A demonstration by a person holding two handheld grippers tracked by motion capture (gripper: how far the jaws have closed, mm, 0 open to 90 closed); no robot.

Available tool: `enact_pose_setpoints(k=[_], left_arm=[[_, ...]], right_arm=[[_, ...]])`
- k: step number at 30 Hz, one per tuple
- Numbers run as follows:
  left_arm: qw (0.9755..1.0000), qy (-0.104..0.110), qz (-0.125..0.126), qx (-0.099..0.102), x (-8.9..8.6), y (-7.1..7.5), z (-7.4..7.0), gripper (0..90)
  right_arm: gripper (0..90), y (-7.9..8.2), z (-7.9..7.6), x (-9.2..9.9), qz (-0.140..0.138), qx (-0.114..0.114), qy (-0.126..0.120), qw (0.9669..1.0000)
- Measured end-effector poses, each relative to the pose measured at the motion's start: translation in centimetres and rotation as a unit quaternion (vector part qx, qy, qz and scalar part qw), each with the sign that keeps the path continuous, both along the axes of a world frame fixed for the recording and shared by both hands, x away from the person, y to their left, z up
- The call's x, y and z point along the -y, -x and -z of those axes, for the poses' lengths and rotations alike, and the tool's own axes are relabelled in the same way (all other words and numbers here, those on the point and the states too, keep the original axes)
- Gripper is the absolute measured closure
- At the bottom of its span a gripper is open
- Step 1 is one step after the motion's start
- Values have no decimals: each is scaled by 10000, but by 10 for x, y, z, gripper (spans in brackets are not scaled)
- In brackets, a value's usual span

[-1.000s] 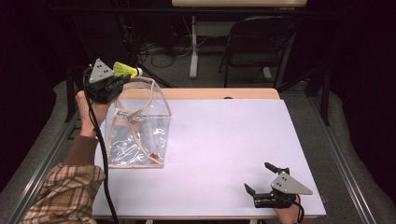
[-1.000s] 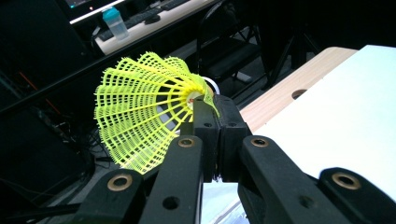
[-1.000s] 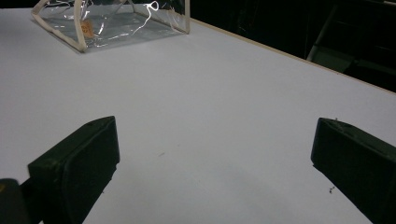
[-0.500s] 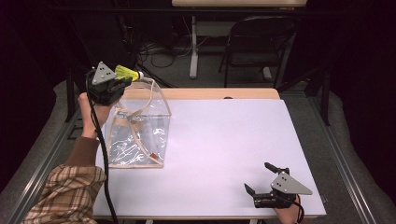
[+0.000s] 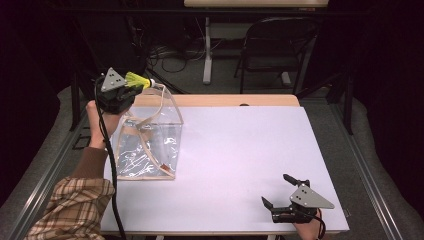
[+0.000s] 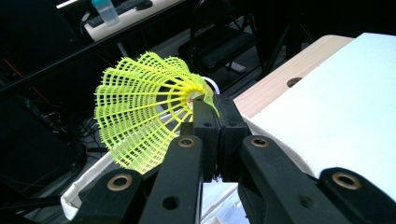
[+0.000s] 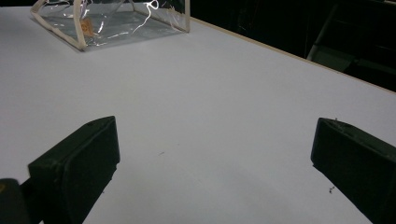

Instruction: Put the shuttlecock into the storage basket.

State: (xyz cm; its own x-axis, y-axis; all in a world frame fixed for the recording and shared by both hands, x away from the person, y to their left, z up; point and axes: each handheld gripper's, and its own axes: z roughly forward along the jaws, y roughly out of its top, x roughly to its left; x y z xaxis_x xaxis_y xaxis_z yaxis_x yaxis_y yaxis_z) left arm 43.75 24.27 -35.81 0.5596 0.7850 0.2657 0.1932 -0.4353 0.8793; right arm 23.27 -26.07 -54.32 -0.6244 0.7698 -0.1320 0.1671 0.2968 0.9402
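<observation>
High view shows my left gripper (image 5: 131, 86) clenched on the shuttlecock (image 5: 138, 79), right gripper (image 5: 284, 191) released; a shallow pinch could drop it outside the clear bag (image 5: 150, 145).

White table (image 5: 240, 150); clear bag (image 5: 150, 145) stands at its left.

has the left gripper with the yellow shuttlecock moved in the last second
No. The left gripper holds the shuttlecock at the same spot over the clear bag's far rim.

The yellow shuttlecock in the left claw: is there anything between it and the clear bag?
Nothing visible. The left claw holds the shuttlecock over the clear bag, beside its handle strap.
</observation>
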Motion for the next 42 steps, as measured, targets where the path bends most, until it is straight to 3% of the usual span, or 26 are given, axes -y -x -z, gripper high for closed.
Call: enact_pose_setpoints(k=[42], left_arm=[[9993,-127,20,-340,4,-9,20,891]], right_arm=[[9,0,0,0,-3,-16,16,10000]])
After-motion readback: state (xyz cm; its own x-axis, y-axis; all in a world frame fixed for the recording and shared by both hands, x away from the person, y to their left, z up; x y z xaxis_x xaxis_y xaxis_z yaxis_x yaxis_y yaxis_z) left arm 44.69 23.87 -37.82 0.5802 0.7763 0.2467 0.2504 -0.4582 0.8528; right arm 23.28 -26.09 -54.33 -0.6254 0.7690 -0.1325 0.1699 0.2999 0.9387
